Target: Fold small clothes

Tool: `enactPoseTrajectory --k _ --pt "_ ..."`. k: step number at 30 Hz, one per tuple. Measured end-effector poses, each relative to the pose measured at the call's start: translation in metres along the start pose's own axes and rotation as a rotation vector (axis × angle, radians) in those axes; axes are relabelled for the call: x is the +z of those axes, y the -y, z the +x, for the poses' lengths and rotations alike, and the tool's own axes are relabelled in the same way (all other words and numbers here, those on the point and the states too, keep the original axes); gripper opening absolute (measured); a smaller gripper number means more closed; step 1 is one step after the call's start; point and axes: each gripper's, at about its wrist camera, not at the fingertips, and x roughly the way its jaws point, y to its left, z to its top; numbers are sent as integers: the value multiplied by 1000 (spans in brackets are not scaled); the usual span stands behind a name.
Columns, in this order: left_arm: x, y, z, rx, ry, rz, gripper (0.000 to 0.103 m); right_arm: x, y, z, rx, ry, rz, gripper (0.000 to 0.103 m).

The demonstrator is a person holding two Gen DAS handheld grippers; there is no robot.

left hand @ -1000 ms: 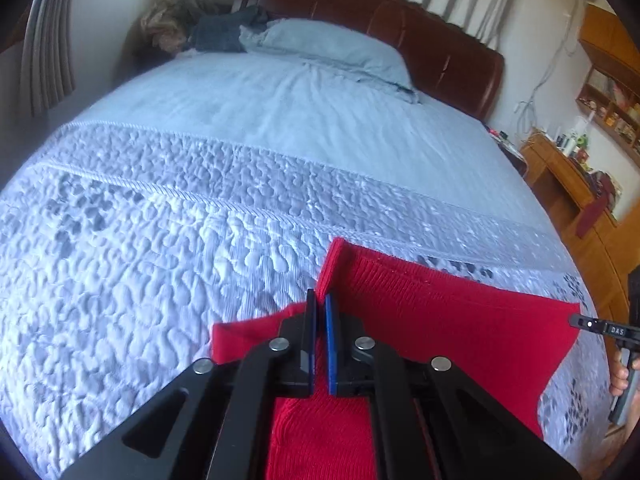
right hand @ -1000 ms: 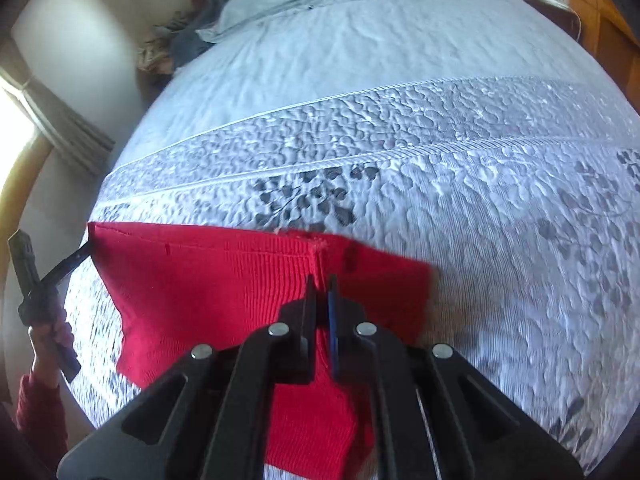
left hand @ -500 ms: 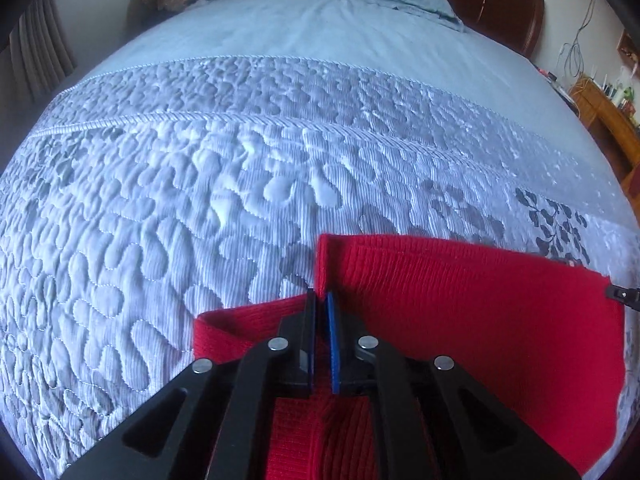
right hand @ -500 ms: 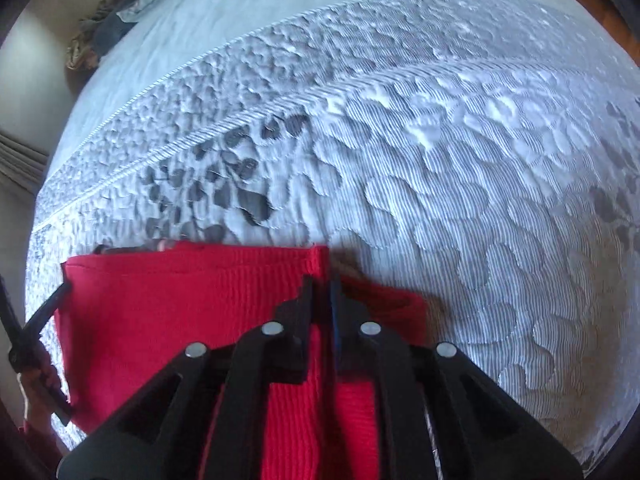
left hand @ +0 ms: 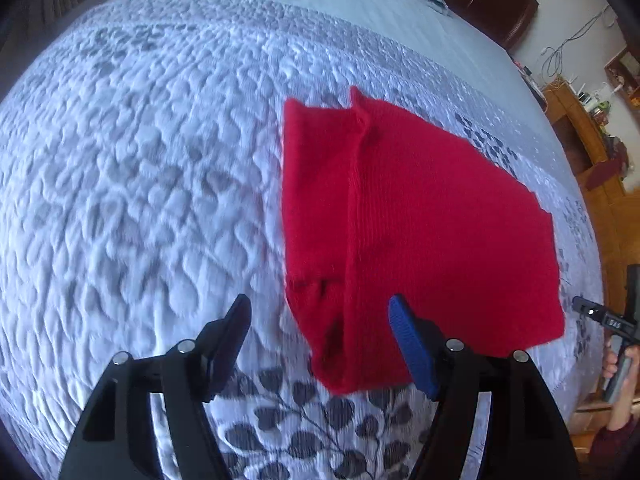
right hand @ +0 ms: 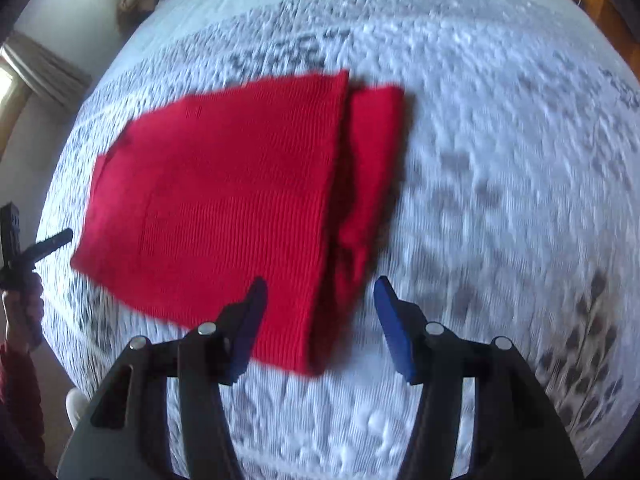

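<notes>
Left wrist view: the left tool (left hand: pixel 318 312) has just been opening its jaws, and they stand apart with nothing pinched; the near left strip of the red knit garment (left hand: pixel 404 220) shows between the fingertips, but neither touches it. The garment lies flat on the quilted bedspread (left hand: pixel 140 184), folded, one narrower layer peeking out along its left side. At the far right edge the right tool (left hand: pixel 592 312) pokes in, a hand (left hand: pixel 618 364) wrapped around its handle.

Right wrist view: the right tool (right hand: pixel 318 292) has likewise just been spreading its jaws, released and empty, the garment's (right hand: pixel 224 196) near right edge showing between them on the bedspread (right hand: pixel 500 160). At the left edge the left tool (right hand: pixel 52 240) and its hand (right hand: pixel 22 316) come into frame.

By the look of it, this knit is soft, light and floppy, with enough rib to give the pads purchase. It will sag rather than hold shape, so pinching both layers at two corners of one edge seems best.

The count: one garment, two tools, one bed.
</notes>
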Motion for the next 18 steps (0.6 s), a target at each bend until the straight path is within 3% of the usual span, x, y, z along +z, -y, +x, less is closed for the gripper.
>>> enactPoseTrajectory --k 5,8,10,11,12,13,14,15,18 --pt "-14 13 23 -40 -60 -7 72 -19 4 19 52 -53 72 56" --pt "-13 24 36 -4 -62 3 76 -16 8 39 86 -83 127 56" --pt "-12 30 40 16 -60 -9 74 -15 9 45 93 -83 154 51" --pt "-12 32 40 10 -58 -18 62 -15 7 46 96 -76 158 47" --pt "-12 34 41 20 -58 -25 52 -14 4 45 107 -71 161 33" --pt "-13 36 42 18 -62 -30 24 -14 1 47 148 -78 168 20" --pt "-12 37 47 -29 -82 -47 17 -14 0 49 177 -87 175 17" --pt "-12 36 49 -42 -86 -76 16 -14 -2 51 182 -92 176 14" --pt "-11 35 49 -37 -82 -105 14 -14 -4 50 166 -92 182 10"
